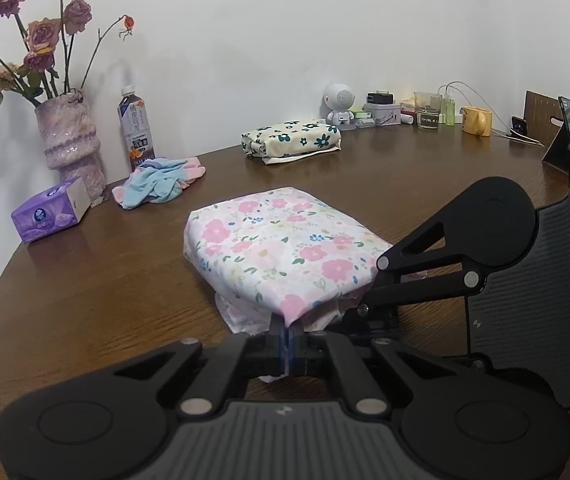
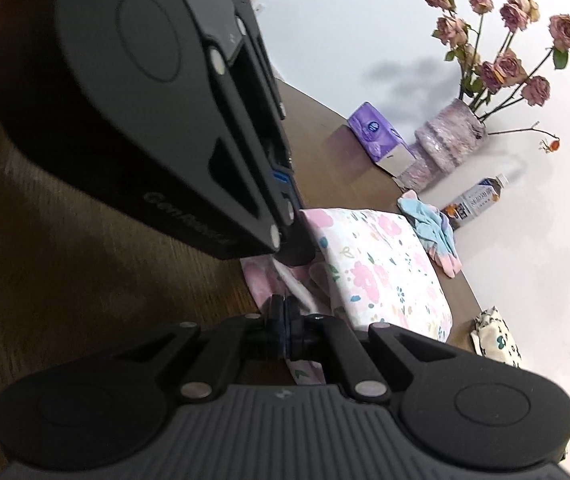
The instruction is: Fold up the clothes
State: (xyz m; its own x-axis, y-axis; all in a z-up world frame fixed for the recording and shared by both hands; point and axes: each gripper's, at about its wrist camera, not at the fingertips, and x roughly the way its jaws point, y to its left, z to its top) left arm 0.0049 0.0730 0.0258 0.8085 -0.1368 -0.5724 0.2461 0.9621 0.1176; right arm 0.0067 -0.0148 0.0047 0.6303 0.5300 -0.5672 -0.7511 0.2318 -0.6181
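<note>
Left wrist view: your left gripper has its jaws clamped together on the near corner of the pink floral cloth, which lies folded into a thick pad at the middle of the wooden counter. The pinched corner is raised off the counter, and a looser layer of the same cloth shows beneath it. Your right gripper enters from 3 o'clock and meets the cloth's near right edge, just beside the left gripper.

At 10 o'clock lie a crumpled blue and pink garment and a purple tissue box, with a bottle and a vase of dried roses behind them. At 12 o'clock, well apart from the pink cloth, sits a folded cream cloth with dark flowers. Small items and a yellow mug stand along the wall at 1 o'clock.

Right wrist view: your right gripper has its jaws closed on a thin flap of the pink cloth at the lower edge of the pad. The left gripper fills the frame from 10 o'clock, its tip touching the cloth's corner. The tissue box, vase and bottle lie toward 2 o'clock, the cream cloth at 3 o'clock.
</note>
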